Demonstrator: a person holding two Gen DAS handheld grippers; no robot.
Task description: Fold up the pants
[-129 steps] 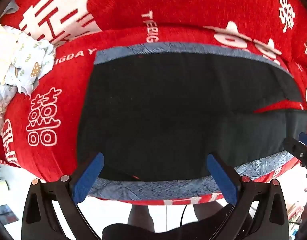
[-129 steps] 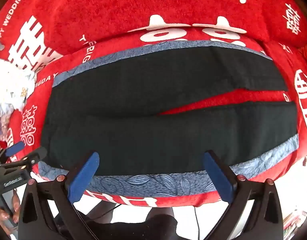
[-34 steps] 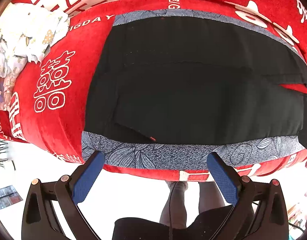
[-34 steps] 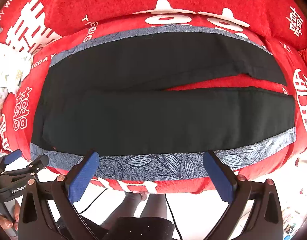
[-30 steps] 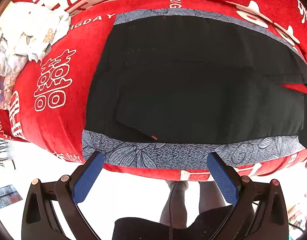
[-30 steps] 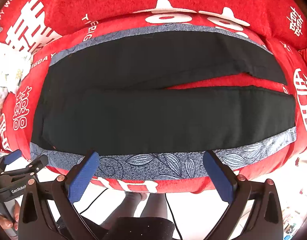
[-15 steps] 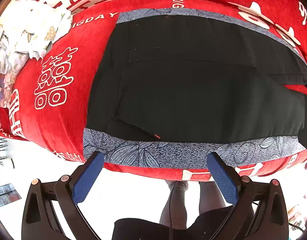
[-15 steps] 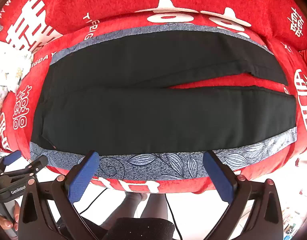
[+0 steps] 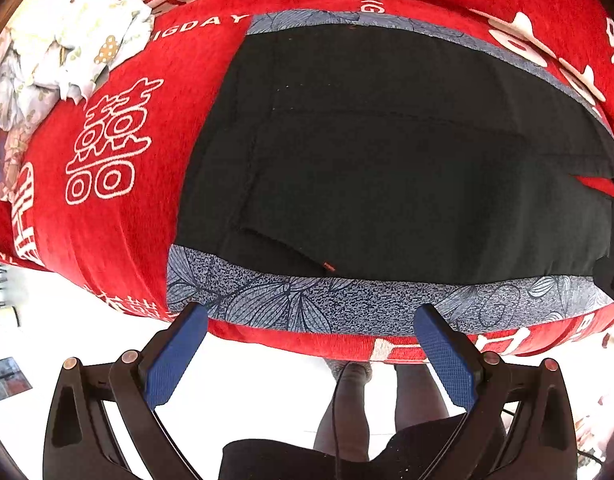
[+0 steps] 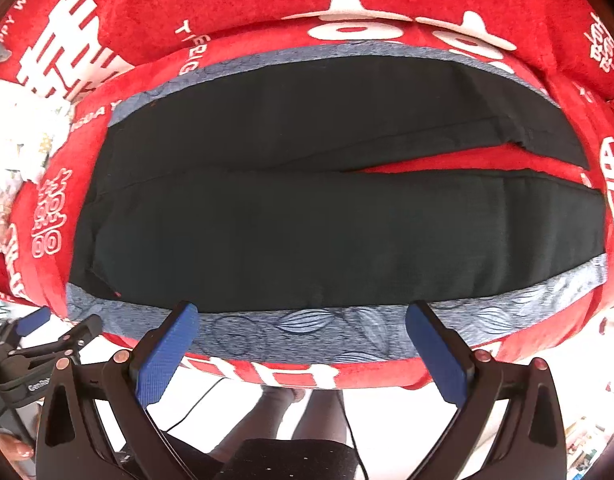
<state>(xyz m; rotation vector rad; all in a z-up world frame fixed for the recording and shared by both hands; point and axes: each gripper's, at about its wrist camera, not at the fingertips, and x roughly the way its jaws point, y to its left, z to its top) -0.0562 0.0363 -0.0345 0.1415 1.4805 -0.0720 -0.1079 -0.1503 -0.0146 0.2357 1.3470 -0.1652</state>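
Observation:
Black pants (image 9: 387,168) lie flat on a blue-grey leaf-patterned mat (image 9: 347,304) over a red sofa seat, waistband to the left. The two legs (image 10: 347,232) run to the right and split apart near their ends. My left gripper (image 9: 311,344) is open and empty, above the seat's front edge near the waist. My right gripper (image 10: 303,344) is open and empty, above the front edge near the middle of the near leg. The left gripper also shows at the lower left of the right wrist view (image 10: 39,340).
The red sofa cover (image 9: 107,152) carries white characters and lettering. A crumpled pale patterned cloth (image 9: 59,52) lies on the seat at the far left. The sofa backrest (image 10: 267,0) rises behind the pants. The person's legs (image 9: 359,400) and white floor are below.
Both grippers have drawn back from the pants towards the seat's front edge and stayed open. Over the last second the views barely shift. The pants have not moved.

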